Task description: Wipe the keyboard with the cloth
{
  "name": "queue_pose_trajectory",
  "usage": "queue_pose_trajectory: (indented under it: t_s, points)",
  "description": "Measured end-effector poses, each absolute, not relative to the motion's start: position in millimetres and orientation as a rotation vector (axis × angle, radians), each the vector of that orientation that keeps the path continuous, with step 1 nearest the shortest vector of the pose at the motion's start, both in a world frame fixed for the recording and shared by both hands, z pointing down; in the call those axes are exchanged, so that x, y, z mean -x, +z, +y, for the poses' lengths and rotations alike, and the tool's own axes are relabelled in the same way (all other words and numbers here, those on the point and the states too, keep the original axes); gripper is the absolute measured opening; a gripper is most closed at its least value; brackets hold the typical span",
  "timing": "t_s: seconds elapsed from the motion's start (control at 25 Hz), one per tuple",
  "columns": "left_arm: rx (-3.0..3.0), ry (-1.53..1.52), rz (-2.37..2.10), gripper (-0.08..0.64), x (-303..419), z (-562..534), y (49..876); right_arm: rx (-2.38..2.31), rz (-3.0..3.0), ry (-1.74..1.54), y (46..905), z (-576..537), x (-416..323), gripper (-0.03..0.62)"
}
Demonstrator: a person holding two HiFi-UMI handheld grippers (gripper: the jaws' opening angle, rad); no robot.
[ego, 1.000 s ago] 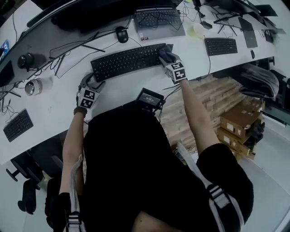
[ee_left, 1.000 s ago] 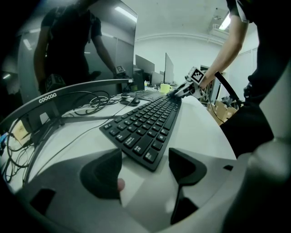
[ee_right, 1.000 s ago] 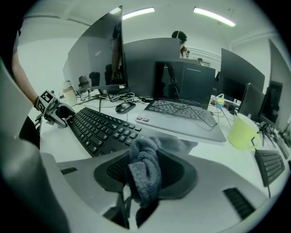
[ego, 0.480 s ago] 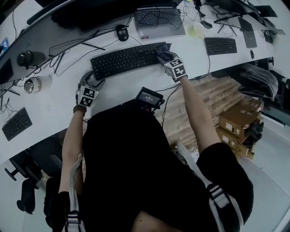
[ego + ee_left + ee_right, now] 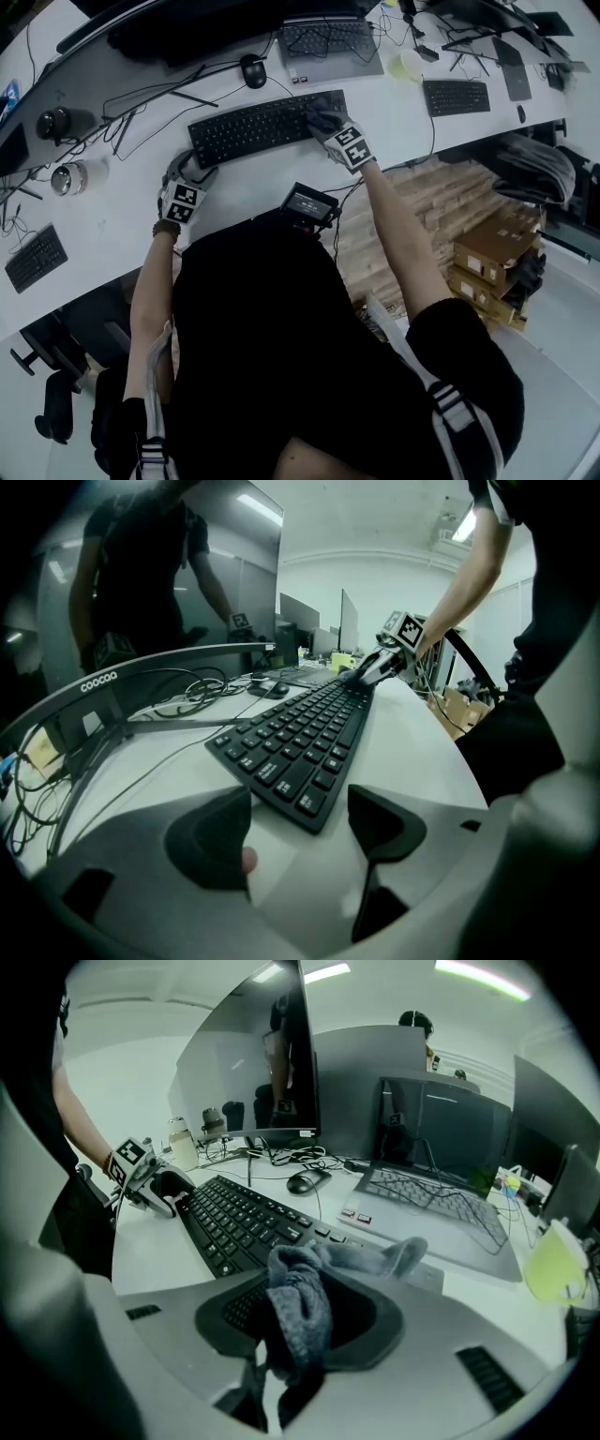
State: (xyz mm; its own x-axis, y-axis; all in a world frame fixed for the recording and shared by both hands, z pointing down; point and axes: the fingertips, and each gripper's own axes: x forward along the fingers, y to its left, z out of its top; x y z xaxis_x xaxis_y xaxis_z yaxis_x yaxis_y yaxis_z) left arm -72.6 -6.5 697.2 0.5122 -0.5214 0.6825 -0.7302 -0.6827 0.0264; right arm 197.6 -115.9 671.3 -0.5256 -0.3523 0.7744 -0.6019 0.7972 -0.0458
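Evidently soft, light cloth (image 5: pixel 298 1309): my right hand-held gripper (image 5: pixel 322 120), jaws just closing, pinches its bunched middle over the keyboard's (image 5: pixel 248 129) right end.

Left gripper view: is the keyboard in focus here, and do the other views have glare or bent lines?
Left gripper view: keyboard sharp, near jaws soft, corners dark. Right gripper view: ceiling lamps glare, cloth clear. Head view: dim, desk edge curved.

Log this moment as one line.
phase: wiping | right gripper: jaws just closed further on cloth, over right part of keyboard | left gripper: open, at keyboard left corner
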Motion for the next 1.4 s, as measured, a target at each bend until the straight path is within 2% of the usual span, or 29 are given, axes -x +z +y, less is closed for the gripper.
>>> queue_pose_trajectory:
  t_s: [0.84,1.12,1.4]
  points:
    - [-2.447,0.950,-1.057,0.321,73,-7,696,-0.518,-2.228,0.296,668,-96,-144,0.132]
    - [-2.447,0.947,-1.055,0.321,72,-8,697,-0.362,-2.254,0.233,668,-78,-99,0.130]
    - [-2.446,0.949,-1.058,0.321,73,-8,697,-0.337,-2.244,0.212,669,-77,-96,0.130]
